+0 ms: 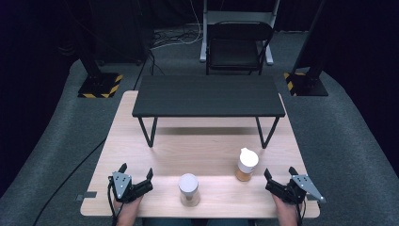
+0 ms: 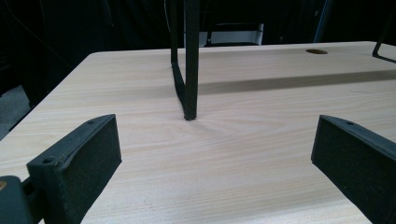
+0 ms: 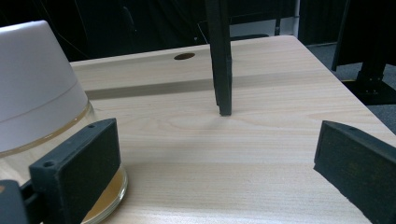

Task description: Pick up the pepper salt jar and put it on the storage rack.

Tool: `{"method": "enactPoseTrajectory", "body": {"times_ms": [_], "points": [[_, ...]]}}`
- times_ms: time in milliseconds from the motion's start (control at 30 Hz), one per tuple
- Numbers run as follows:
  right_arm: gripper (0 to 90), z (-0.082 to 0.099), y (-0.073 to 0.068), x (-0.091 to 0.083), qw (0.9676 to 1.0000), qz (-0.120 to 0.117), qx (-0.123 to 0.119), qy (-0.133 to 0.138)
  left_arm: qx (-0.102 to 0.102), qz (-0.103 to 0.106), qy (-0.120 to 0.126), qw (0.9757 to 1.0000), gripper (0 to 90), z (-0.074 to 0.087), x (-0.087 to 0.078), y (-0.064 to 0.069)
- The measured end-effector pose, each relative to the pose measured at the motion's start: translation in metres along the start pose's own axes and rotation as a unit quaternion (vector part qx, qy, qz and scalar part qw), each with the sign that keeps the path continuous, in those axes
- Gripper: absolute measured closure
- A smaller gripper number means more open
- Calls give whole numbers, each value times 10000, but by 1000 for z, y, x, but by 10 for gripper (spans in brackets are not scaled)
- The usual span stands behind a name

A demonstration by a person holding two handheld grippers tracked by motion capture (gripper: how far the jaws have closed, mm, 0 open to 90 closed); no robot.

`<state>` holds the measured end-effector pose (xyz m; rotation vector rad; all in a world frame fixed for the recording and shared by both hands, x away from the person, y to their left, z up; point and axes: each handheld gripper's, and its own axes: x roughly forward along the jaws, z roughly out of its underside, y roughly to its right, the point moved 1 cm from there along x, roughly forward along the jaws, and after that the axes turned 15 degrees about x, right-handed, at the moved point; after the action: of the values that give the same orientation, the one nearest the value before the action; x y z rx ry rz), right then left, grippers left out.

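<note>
Near edge of worktop [image 1: 141,155]: left gripper [image 1: 137,178] and right gripper [image 1: 277,179], jaws of both spread wide, nothing between them. Between the grippers, a grey-lidded jar [image 1: 188,189] stands upright. Just left of the right gripper, a white-capped jar [image 1: 246,165] with amber contents. Farther back, a black riser shelf [image 1: 207,96] on thin legs.

no readable text, labels or numbers
</note>
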<state>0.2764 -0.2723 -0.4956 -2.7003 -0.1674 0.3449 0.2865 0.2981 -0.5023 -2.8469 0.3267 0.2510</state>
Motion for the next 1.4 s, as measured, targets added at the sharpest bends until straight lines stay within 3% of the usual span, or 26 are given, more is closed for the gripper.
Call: {"method": "enactPoseTrajectory", "body": {"times_ms": [467,667,767,900,967,1400], "points": [[0,-1,-1,1,9999,14,-130,-8,-231,116,-22,9997,11,0,0,-7],[0,-2,2,1,9999,13,-116,-5,-287,374,-222,9986,33,-7,0,-14],[0,-3,3,2,9999,-1,-110,-16,-260,414,-233,9985,32,-8,-2,-14],[0,-4,4,2,9999,-39,-134,-45,15,476,-299,9984,29,-12,-6,-9],[0,-4,4,2,9999,-48,-128,-53,38,493,-301,9983,27,-13,-6,-8],[0,-3,4,2,9999,-46,-112,-32,278,987,-52,9947,21,-35,-22,-14]]}}
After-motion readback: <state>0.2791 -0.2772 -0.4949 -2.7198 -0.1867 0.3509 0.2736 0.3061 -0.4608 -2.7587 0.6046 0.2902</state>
